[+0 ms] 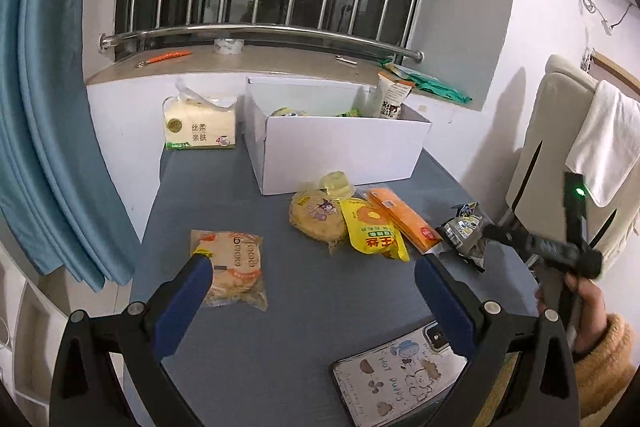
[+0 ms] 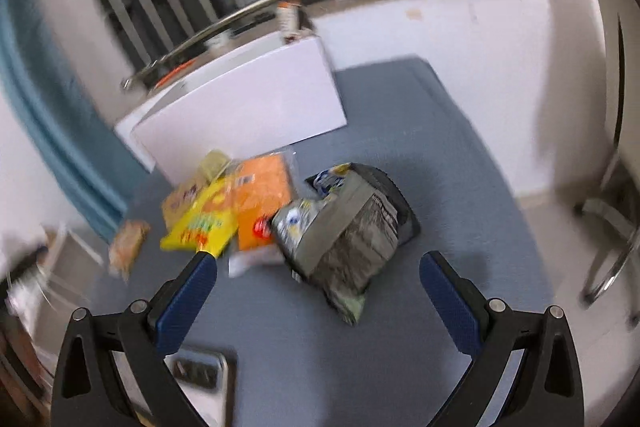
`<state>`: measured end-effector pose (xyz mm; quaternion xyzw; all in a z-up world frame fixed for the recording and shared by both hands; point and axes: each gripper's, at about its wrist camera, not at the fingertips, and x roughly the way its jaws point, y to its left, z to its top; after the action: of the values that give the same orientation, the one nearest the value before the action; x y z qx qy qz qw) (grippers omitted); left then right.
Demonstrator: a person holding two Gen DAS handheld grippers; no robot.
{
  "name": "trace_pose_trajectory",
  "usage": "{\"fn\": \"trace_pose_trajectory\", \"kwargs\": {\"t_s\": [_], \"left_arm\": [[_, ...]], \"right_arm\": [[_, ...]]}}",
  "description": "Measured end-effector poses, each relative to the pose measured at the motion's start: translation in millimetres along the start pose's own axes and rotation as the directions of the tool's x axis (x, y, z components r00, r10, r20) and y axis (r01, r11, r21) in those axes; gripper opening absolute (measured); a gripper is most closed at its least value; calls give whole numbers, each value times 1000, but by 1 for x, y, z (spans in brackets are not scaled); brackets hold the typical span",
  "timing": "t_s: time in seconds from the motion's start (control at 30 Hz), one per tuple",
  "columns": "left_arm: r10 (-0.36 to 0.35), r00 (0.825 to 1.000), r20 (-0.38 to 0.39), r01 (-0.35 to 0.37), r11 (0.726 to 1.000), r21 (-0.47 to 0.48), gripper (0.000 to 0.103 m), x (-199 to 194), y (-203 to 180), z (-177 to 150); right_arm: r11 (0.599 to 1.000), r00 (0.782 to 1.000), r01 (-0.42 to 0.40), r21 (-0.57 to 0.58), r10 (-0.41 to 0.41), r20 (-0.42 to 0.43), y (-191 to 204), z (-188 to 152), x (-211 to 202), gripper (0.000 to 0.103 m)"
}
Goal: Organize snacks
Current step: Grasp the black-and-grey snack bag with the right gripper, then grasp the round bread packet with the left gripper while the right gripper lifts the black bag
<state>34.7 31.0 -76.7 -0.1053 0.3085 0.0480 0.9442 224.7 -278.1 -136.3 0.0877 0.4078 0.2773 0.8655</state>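
Grey snack packet (image 2: 344,239) flat on blue table (image 2: 460,187), long axis toward white box (image 2: 248,107). Right gripper (image 2: 318,267) and left gripper (image 1: 312,271) both spread wide, empty.

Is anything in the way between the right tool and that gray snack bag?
Nothing visible. The right tool is open, and the gray bag lies on the bare table just ahead of its fingers. The orange pack sits beside the bag's left, not in the path.

Bare table (image 2: 460,187) lies right of the right tongs (image 2: 318,267); the grey packet (image 2: 344,235) and white box (image 2: 248,107) block ahead.
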Motion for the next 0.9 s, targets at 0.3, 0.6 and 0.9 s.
{"fn": "trace_pose_trajectory", "kwargs": {"t_s": [0.3, 0.6, 0.9], "left_arm": [[16, 1000, -20, -17, 999, -49, 103, 6, 20, -6], [26, 996, -83, -33, 996, -81, 103, 35, 42, -11], [129, 963, -237, -134, 991, -4, 103, 115, 65, -11]], "right_arm": [[981, 998, 19, 195, -9, -55, -25, 16, 49, 70], [987, 997, -71, 144, 71, 6, -13, 18, 17, 50], [989, 980, -143, 48, 135, 145, 12, 7, -56, 50]]}}
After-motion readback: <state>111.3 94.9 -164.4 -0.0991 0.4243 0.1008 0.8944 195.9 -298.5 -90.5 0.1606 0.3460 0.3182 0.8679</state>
